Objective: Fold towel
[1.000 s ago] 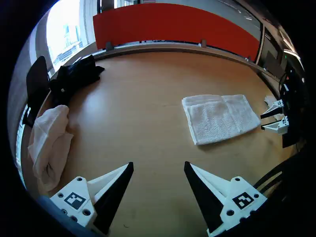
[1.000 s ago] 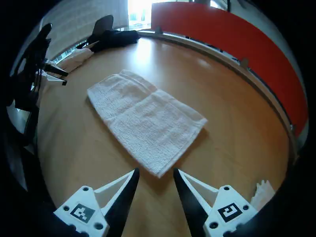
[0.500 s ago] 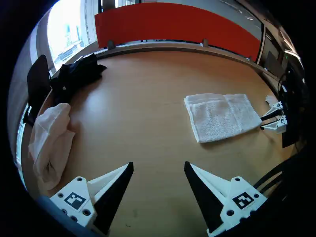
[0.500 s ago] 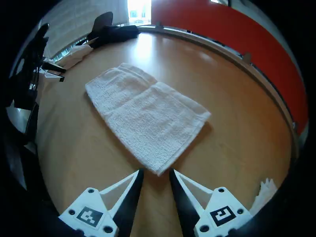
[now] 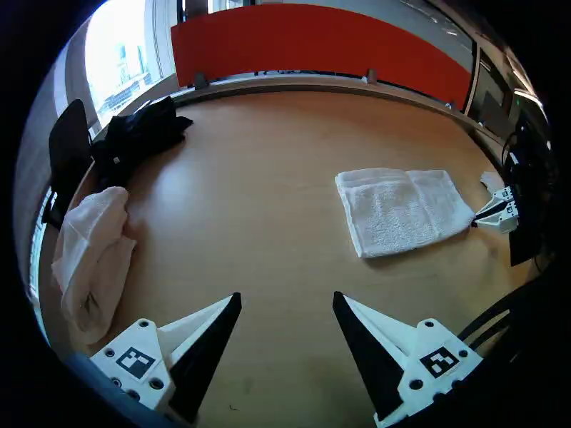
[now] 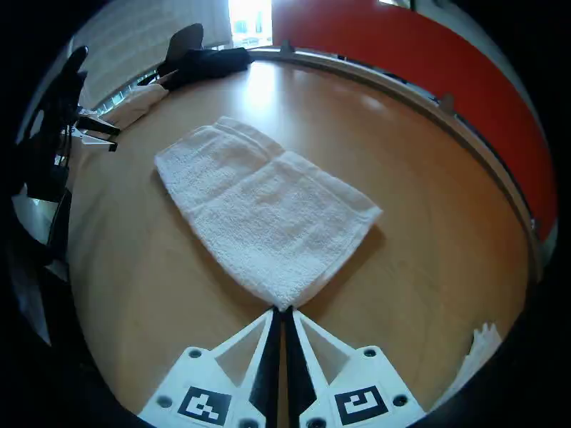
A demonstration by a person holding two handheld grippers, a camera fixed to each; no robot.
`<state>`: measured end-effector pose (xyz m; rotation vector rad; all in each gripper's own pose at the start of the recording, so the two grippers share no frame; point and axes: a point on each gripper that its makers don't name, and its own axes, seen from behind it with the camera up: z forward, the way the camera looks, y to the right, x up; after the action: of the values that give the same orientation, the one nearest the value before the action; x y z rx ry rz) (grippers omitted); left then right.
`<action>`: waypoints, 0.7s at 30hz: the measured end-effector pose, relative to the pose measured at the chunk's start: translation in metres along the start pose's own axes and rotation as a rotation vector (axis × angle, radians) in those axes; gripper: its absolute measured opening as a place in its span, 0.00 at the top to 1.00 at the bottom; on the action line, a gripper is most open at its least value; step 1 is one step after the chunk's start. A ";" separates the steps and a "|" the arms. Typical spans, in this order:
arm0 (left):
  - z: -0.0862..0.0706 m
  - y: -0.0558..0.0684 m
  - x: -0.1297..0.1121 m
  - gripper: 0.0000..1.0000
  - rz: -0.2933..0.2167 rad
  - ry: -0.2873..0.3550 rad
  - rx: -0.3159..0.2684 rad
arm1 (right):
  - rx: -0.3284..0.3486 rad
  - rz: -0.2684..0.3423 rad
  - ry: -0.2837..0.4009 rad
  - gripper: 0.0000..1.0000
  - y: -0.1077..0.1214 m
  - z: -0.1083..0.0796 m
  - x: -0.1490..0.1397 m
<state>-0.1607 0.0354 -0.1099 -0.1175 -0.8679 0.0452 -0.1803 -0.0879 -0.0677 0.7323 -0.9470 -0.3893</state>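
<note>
A white folded towel lies flat on the wooden table, right of centre in the left gripper view. In the right gripper view the towel spreads just ahead of my right gripper, which is shut on its near corner. That same gripper appears at the towel's right corner in the left gripper view. My left gripper stands open over bare table, well apart from the towel, and is seen far off in the right gripper view.
A crumpled white towel hangs at the table's left edge, with a black garment and a dark chair behind it. A red partition runs along the far edge. Crumpled white paper lies near the right gripper.
My right gripper moved forward to the towel's near corner and its fingers closed on it. The left gripper stayed still and open.
</note>
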 end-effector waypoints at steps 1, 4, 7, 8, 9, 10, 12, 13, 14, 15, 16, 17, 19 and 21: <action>0.000 0.000 0.000 0.05 0.000 0.000 0.000 | -0.002 0.000 0.001 0.95 0.000 0.000 0.000; 0.001 0.000 0.001 0.05 0.000 0.001 0.000 | -0.009 0.001 0.006 0.95 0.001 -0.001 0.002; 0.001 0.000 0.003 0.05 0.002 0.002 -0.001 | -0.015 0.006 0.018 0.95 0.001 -0.003 0.005; 0.002 0.000 0.004 0.05 0.003 0.002 -0.002 | -0.016 0.008 0.023 0.95 0.002 -0.003 0.007; 0.002 0.001 0.004 0.05 0.003 0.003 -0.002 | -0.018 0.011 0.028 0.95 0.002 -0.004 0.009; 0.002 0.001 0.005 0.05 0.004 0.003 -0.002 | -0.021 0.013 0.035 0.95 0.003 -0.006 0.011; 0.003 0.001 0.006 0.05 0.005 0.004 -0.003 | -0.027 0.019 0.049 0.95 0.004 -0.009 0.016; 0.003 0.001 0.007 0.05 0.005 0.005 -0.003 | -0.030 0.021 0.056 0.96 0.005 -0.010 0.019; 0.003 0.002 0.007 0.05 0.005 0.005 -0.003 | -0.034 0.022 0.064 0.96 0.006 -0.013 0.021; 0.004 0.002 0.008 0.05 0.005 0.006 -0.003 | -0.037 0.023 0.071 0.96 0.007 -0.015 0.024; 0.004 0.002 0.008 0.05 0.006 0.006 -0.003 | -0.041 0.023 0.078 0.96 0.008 -0.017 0.027; 0.004 0.002 0.009 0.05 0.006 0.007 -0.003 | -0.046 0.022 0.087 0.96 0.009 -0.020 0.030; 0.005 0.002 0.010 0.05 0.007 0.008 -0.003 | -0.054 0.019 0.103 0.96 0.011 -0.025 0.037; 0.005 0.002 0.011 0.05 0.009 0.009 -0.003 | -0.064 0.014 0.121 0.96 0.013 -0.031 0.044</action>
<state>-0.1578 0.0390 -0.0985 -0.1241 -0.8583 0.0516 -0.1308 -0.0935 -0.0440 0.6832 -0.8217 -0.3569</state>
